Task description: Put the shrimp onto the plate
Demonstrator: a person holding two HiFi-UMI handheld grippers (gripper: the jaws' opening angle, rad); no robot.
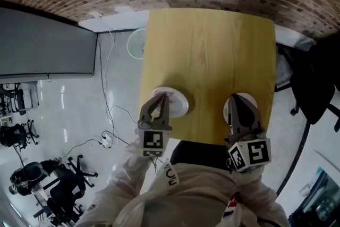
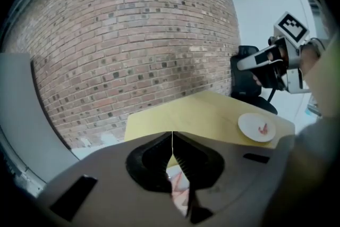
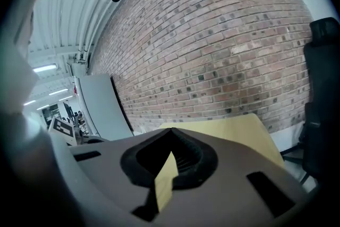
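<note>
Over the left plate [image 1: 180,104], left claw [image 1: 160,96] hangs closed and empty, pink shrimp [image 2: 179,188] just beneath. Right claw [image 1: 238,98] closed, empty. Recommend: open jaws before descending, then pinch shrimp mid-body, lightly.

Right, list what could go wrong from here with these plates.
1. The left hand-held gripper is shut over the left plate; lowered like this it would likely shove what lies there, not grasp it.
2. Both plates sit close to the table's near edge; a nudge could slide one off.
3. The right plate holds a shrimp; the shut right hand-held gripper above could knock it.
</note>
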